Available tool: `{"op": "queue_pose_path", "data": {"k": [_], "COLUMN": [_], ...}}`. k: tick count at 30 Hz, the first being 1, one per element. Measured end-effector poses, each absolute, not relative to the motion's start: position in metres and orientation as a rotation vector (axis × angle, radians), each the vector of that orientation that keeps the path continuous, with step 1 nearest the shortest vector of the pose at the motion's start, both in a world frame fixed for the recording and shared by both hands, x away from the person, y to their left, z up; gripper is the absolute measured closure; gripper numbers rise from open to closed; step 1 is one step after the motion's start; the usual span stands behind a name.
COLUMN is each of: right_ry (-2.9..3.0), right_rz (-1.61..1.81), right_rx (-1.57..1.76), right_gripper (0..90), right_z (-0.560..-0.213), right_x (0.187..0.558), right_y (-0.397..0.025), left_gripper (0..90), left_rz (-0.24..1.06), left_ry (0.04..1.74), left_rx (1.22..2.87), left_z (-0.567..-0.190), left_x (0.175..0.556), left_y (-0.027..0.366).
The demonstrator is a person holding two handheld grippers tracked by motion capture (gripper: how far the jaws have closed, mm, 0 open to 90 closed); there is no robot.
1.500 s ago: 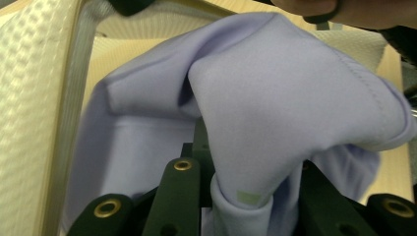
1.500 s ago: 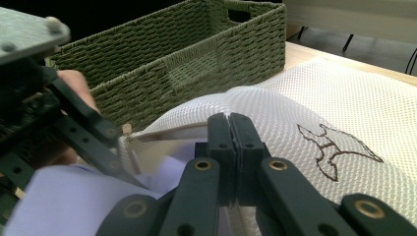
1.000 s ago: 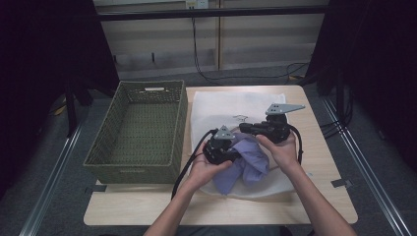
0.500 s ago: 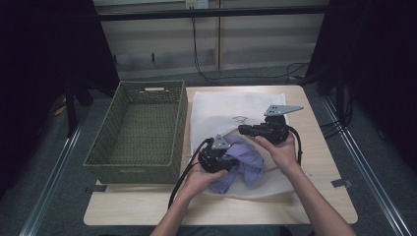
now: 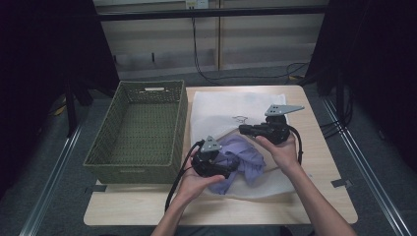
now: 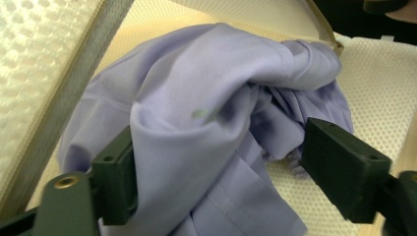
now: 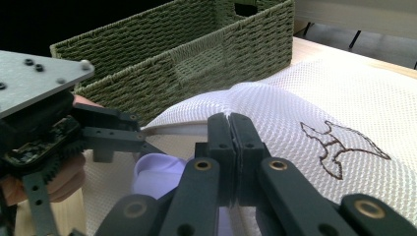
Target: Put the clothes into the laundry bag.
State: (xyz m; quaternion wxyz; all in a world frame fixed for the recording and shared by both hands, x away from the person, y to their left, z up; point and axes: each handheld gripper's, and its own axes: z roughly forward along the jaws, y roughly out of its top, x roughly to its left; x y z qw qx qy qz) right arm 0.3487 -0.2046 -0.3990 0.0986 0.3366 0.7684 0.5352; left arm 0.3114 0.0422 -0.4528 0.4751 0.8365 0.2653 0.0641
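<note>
On the pale wooden bench (image 5: 147, 211), right of centre, lies a white mesh laundry bag (image 5: 231, 105) with a small brown embroidered mark (image 7: 339, 142) on its top face. A crumpled lilac cloth garment (image 5: 243, 157) sits half in the bag's mouth, bunched in soft folds and spilling toward the near edge; in the left gripper view the lilac garment (image 6: 206, 113) shows a stitched hem, with the bag's zip edge running along the left side and mesh beneath it.

Left tongs (image 5: 231, 169) now: spread wide, the jaws standing well apart on either side of a thick fold of the garment. The near jaw presses against the cloth, the far jaw stands just beside it over the mesh, so nothing is gripped. The left hand (image 5: 194, 179) holds the tool low over the bag's near side.

Right tongs (image 7: 229, 147): clenched tight, the jaws meeting flat with the white mesh pinched between them, lifting the upper layer of the bag into a raised hump. In the high view the right tongs (image 5: 242, 129) sit just past the garment.

Beside the bag, to the left, stands a green woven rectangular basket (image 5: 177, 123) with a cut-out handle; its floor shows bare weave.
</note>
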Motion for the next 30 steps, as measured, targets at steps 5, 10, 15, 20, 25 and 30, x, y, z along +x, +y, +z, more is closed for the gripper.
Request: {"op": "queue_pose_path", "data": {"k": [5,10,15,20,25,30], "right_ry": [2.268,2.272,2.270,2.273,2.274,2.267], "right_rz": [1.583,1.584,1.585,1.584,1.585,1.577], "right_rx": [0.994,0.993,0.994,0.996,0.999,0.998], "right_gripper": [89.2,89.2,89.2,89.2,89.2,89.2], "right_z": [-0.398,-0.399,-0.399,-0.399,-0.399,-0.398], "right_x": [0.349,0.349,0.349,0.349,0.350,0.349], "right_y": [-0.205,-0.205,-0.205,-0.204,-0.205,-0.205], "left_gripper": [22.6,24.5,27.7,42.6,59.1,53.5], "left_rz": [0.150,0.183,0.191,0.178,0.124,0.093], "left_ry": [0.611,0.599,0.601,0.593,0.533,0.549], "left_rx": [2.014,1.961,1.939,1.947,1.995,2.035], "left_z": [-0.448,-0.441,-0.438,-0.440,-0.447,-0.460], "left_x": [0.301,0.293,0.288,0.286,0.282,0.280], "left_y": [0.051,0.060,0.069,0.073,0.074,0.078]}}
